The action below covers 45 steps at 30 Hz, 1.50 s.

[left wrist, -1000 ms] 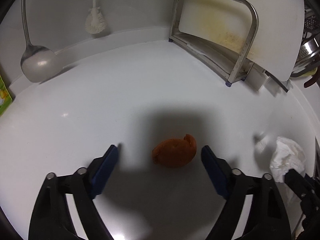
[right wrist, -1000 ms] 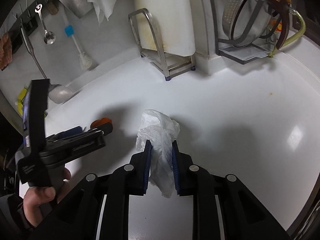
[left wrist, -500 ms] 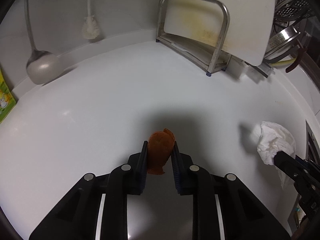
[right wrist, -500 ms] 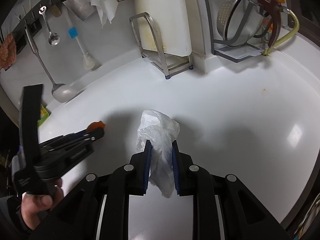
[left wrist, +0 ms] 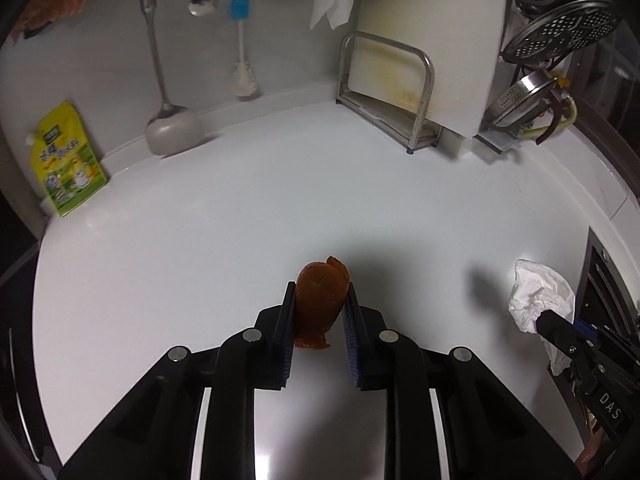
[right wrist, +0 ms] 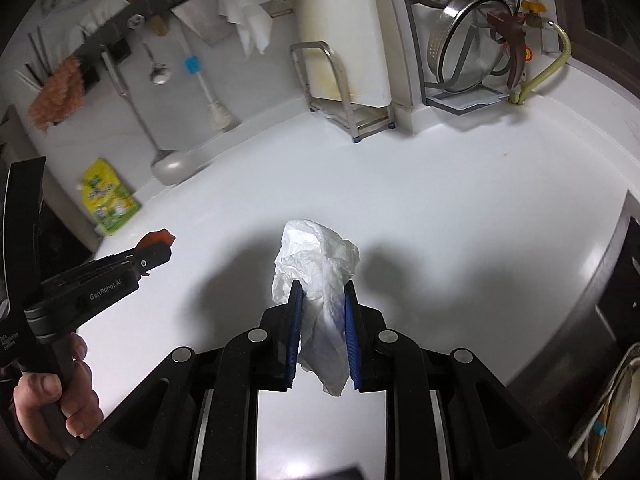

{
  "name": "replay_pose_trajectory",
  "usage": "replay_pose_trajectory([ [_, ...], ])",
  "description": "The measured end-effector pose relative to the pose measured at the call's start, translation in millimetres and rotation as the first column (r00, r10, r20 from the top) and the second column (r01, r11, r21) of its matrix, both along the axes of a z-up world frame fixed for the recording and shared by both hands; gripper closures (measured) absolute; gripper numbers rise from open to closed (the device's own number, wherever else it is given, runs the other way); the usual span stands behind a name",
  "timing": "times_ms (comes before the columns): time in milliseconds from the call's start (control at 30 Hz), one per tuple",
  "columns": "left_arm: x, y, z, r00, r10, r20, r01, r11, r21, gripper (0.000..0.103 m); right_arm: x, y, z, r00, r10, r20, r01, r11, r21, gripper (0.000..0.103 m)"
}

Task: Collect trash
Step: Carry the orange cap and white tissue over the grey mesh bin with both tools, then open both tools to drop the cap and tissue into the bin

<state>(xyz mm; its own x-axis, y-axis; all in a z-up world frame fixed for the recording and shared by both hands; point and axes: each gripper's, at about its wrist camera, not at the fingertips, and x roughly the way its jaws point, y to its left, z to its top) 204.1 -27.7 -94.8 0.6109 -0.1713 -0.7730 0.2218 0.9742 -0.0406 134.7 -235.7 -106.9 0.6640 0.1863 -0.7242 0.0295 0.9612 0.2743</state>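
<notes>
Above the countertop (left wrist: 280, 200), your left gripper (left wrist: 320, 308) pinches orange peel (left wrist: 320, 300), right gripper (right wrist: 322, 300) clamps crumpled tissue (right wrist: 316, 256) at 3 o'clock; tissue may slip if you swing.

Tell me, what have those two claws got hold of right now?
Left gripper shut on orange peel, lifted off the white counter. Right gripper shut on crumpled tissue, also raised. Nothing in the way.
</notes>
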Motion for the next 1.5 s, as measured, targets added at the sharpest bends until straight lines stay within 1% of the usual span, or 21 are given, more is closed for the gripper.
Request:
replay_pose_trajectory([
  [100, -30.3, -1.0, 9.7, 1.0, -0.013, 0.01, 0.013, 1.0, 0.02, 0.081, -27.6, 5.4, 9.0, 0.999, 0.041, -0.002, -0.041, 0.999, -0.011, 0.084],
  [167, -56.4, -0.1, 16.5, 1.0, -0.019, 0.018, 0.019, 1.0, 0.015, 0.081, -45.9, 6.9, 12.5, 0.998, 0.061, -0.005, -0.061, 0.998, -0.027, 0.084],
  [267, -93.6, -1.1, 21.0, 1.0, -0.02, 0.018, 0.02, 1.0, 0.009, 0.081, -74.7, 5.4, 12.3, 0.996, 0.089, -0.023, -0.089, 0.996, -0.008, 0.084],
  [333, -122.9, -4.4, 20.7, 1.0, -0.025, 0.013, 0.025, 1.0, 0.01, 0.081, -95.9, 8.3, 9.2, 0.992, 0.119, -0.042, -0.12, 0.993, -0.023, 0.084],
  [400, -147.7, -6.3, 17.7, 1.0, -0.031, 0.002, 0.031, 0.999, 0.008, 0.081, -115.4, 12.9, 3.7, 0.986, 0.151, -0.069, -0.153, 0.988, -0.032, 0.084],
  [467, -173.7, -9.8, 8.7, 0.999, -0.038, -0.024, 0.038, 0.999, 0.009, 0.081, -136.8, 17.3, -5.0, 0.977, 0.187, -0.105, -0.191, 0.981, -0.034, 0.084],
  [567, -201.7, -15.0, -6.9, 0.997, -0.041, -0.067, 0.042, 0.999, 0.023, 0.081, -163.7, 22.6, -18.1, 0.96, 0.228, -0.16, -0.235, 0.972, -0.027, 0.084],
  [667, -227.6, -18.9, -19.5, 0.995, -0.028, -0.098, 0.032, 0.999, 0.034, 0.081, -185.2, 27.5, -25.6, 0.946, 0.262, -0.191, -0.273, 0.961, -0.034, 0.084],
  [767, -246.4, -18.8, -28.5, 0.992, -0.003, -0.122, 0.006, 1.0, 0.029, 0.081, -202.0, 32.2, -32.1, 0.934, 0.285, -0.214, -0.302, 0.952, -0.051, 0.084],
  [900, -262.9, -19.7, -38.1, 0.987, 0.021, -0.16, -0.016, 0.999, 0.029, 0.081, -218.3, 34.1, -44.1, 0.917, 0.301, -0.26, -0.323, 0.945, -0.048, 0.084],
  [967, -268.9, -21.4, -39.0, 0.986, 0.021, -0.165, -0.015, 0.999, 0.038, 0.081, -222.1, 33.9, -47.2, 0.912, 0.307, -0.27, -0.331, 0.943, -0.046, 0.084],
  [1067, -274.3, -22.3, -35.7, 0.986, 0.026, -0.162, -0.02, 0.999, 0.035, 0.078, -226.0, 31.4, -44.5, 0.913, 0.309, -0.265, -0.329, 0.944, -0.034, 0.084],
  [1100, -276.3, -21.9, -34.0, 0.987, 0.028, -0.158, -0.023, 0.999, 0.033, 0.076, -227.7, 30.6, -41.6, 0.916, 0.307, -0.257, -0.327, 0.945, -0.035, 0.082],
  [1133, -277.3, -21.9, -32.1, 0.988, 0.03, -0.154, -0.025, 0.999, 0.029, 0.076, -228.1, 29.4, -39.7, 0.918, 0.307, -0.252, -0.326, 0.945, -0.035, 0.079],
  [1167, -278.8, -21.8, -29.5, 0.989, 0.031, -0.148, -0.028, 0.999, 0.023, 0.076, -228.1, 29.1, -37.2, 0.92, 0.306, -0.246, -0.325, 0.945, -0.037, 0.072],
  [1200, -279.8, -22.4, -27.6, 0.989, 0.032, -0.144, -0.03, 0.999, 0.022, 0.072, -229.5, 28.3, -34.6, 0.922, 0.304, -0.239, -0.322, 0.946, -0.04, 0.068],
  [1233, -280.7, -22.9, -25.2, 0.99, 0.032, -0.14, -0.03, 0.999, 0.02, 0.069, -231.3, 26.7, -31.1, 0.928, 0.297, -0.226, -0.315, 0.948, -0.046, 0.056],
  [1267, -281.7, -23.3, -22.8, 0.99, 0.033, -0.135, -0.031, 0.999, 0.019, 0.065, -233.0, 25.3, -27.4, 0.933, 0.291, -0.212, -0.307, 0.95, -0.05, 0.049],
  [1333, -283.5, -24.2, -18.0, 0.992, 0.037, -0.123, -0.035, 0.999, 0.019, 0.045, -235.4, 22.8, -21.1, 0.939, 0.286, -0.192, -0.299, 0.953, -0.047, 0.048],
  [1400, -285.0, -23.7, -12.8, 0.993, 0.038, -0.111, -0.037, 0.999, 0.01, 0.04, -237.6, 20.3, -15.4, 0.943, 0.28, -0.178, -0.293, 0.955, -0.046, 0.046],
  [1500, -285.7, -25.1, -8.4, 0.993, 0.045, -0.107, -0.044, 0.999, 0.017, 0.032, -240.5, 18.4, -10.4, 0.947, 0.275, -0.168, -0.286, 0.957, -0.046, 0.046],
])
